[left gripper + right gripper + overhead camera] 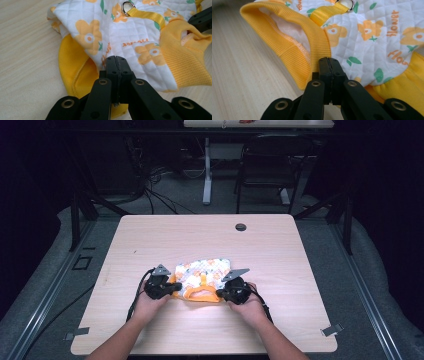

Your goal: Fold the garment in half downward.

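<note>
Tongs both clamped on cloth, jaws pressed together. Left tongs [116,62] pinch the quilted flower-print edge of a small vest [202,277], just where the white panel meets a yellow sleeve hem [72,67]. Vest lies on the bench [150,235], near the front edge, between the two hands.

Moving right: a yellow strap [147,15] with a metal ring [128,7] runs along the vest's back, unheld. Right tongs [328,65] grip the yellow ribbed collar [287,42], right at its seam with the print panel.

Risks, as judged from here:
- Left bite looks shallow, taken near the fabric edge. A sideways pull may slip the quilting out of the jaws.
- Right bite sits on stretchy rib knit. Tension would stretch the collar before the body moves, so the vest could skew or bunch.
- Uneven lift: one side rising first would fold the garment on itself.
- Ring could drag or catch on the bench if the vest is flipped.
- How many layers each bite holds, cannot tell; a double layer would stop the vest opening.
</note>
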A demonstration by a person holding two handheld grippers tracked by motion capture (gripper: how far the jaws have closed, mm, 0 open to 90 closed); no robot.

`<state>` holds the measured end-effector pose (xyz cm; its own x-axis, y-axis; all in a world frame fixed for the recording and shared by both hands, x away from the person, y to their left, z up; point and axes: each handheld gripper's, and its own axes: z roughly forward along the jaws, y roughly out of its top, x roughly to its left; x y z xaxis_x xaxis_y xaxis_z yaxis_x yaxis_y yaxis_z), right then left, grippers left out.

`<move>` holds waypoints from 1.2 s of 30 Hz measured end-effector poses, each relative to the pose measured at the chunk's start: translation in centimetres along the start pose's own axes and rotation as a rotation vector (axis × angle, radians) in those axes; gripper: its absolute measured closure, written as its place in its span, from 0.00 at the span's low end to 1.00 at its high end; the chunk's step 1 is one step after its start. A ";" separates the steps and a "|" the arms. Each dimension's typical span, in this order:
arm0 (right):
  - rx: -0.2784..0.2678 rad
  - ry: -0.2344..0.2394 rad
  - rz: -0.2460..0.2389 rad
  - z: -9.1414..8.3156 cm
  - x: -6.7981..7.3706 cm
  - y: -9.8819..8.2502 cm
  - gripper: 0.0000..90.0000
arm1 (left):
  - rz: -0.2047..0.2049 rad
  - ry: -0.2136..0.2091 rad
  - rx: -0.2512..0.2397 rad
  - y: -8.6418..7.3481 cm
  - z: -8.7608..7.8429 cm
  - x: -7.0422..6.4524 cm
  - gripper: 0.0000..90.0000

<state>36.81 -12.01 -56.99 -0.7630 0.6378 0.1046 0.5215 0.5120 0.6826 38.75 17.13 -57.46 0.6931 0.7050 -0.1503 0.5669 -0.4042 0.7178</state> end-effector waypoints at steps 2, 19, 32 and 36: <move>0.004 -0.001 0.014 0.2 -0.4 0.3 1.00 | -0.022 -0.006 -0.009 0.1 0.2 0.3 1.00; 0.008 -0.023 0.010 0.7 -1.3 1.1 1.00 | -0.022 0.026 -0.002 0.8 0.6 0.6 1.00; -0.022 -0.029 0.018 -0.8 -0.7 2.1 1.00 | -0.033 0.018 -0.037 1.2 -0.8 -0.2 1.00; -0.039 -0.031 -0.003 -1.9 -0.2 2.5 1.00 | -0.018 0.021 -0.050 1.4 -1.8 -0.4 1.00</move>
<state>37.57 -11.95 -53.88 -0.7520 0.6541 0.0809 0.5039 0.4915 0.7102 38.47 17.37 -55.16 0.6732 0.7243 -0.1491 0.5558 -0.3626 0.7481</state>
